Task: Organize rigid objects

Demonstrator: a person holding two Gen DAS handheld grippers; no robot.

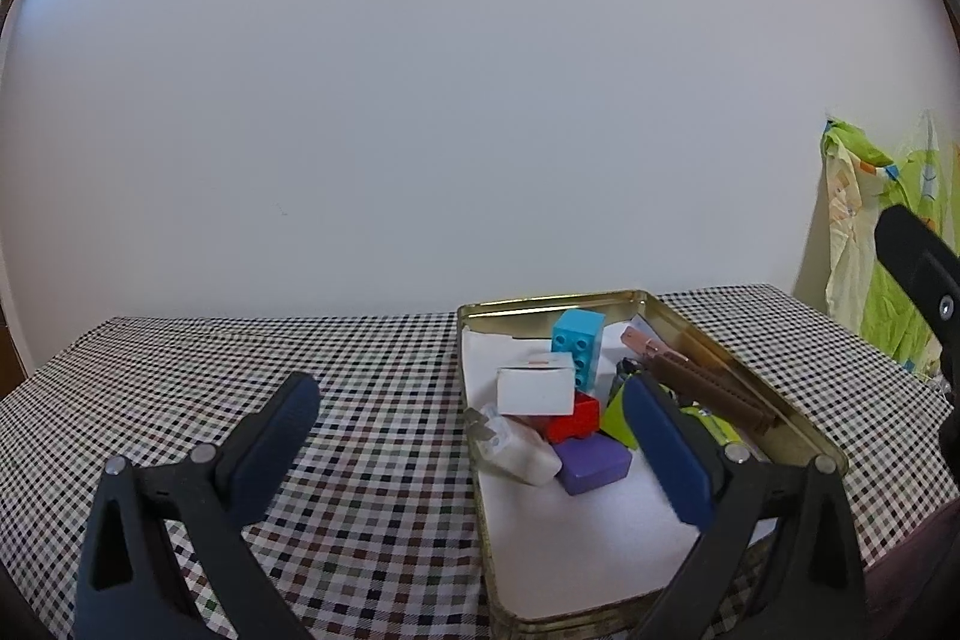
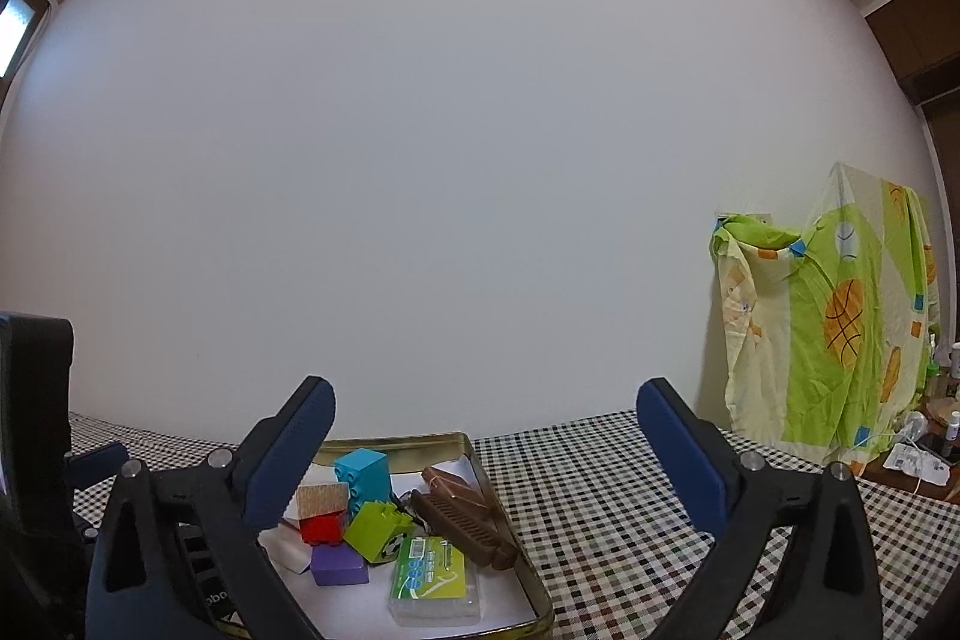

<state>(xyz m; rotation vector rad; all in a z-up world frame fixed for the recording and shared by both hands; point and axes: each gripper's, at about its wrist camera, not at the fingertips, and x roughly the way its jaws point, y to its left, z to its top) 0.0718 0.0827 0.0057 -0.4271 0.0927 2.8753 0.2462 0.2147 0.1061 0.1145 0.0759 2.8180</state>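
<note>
Blocks, a comb and small boxes sit heaped in a gold tin [image 1: 744,370] on the checked tablecloth [image 1: 360,370]: a blue block [image 1: 577,346] stands behind a white box [image 1: 534,391], with a red block [image 1: 576,421], a purple block [image 1: 593,465] and a brown comb [image 2: 459,523] close around. Sorting looks nearly finished, since nothing loose shows on the cloth. Left gripper [image 1: 474,436] hovers released and empty, its right finger over the tin, the pile between the jaws. Right gripper [image 2: 486,436] hangs spread and empty above the tin's right rim. Any next move calls for tidying the heap.
</note>
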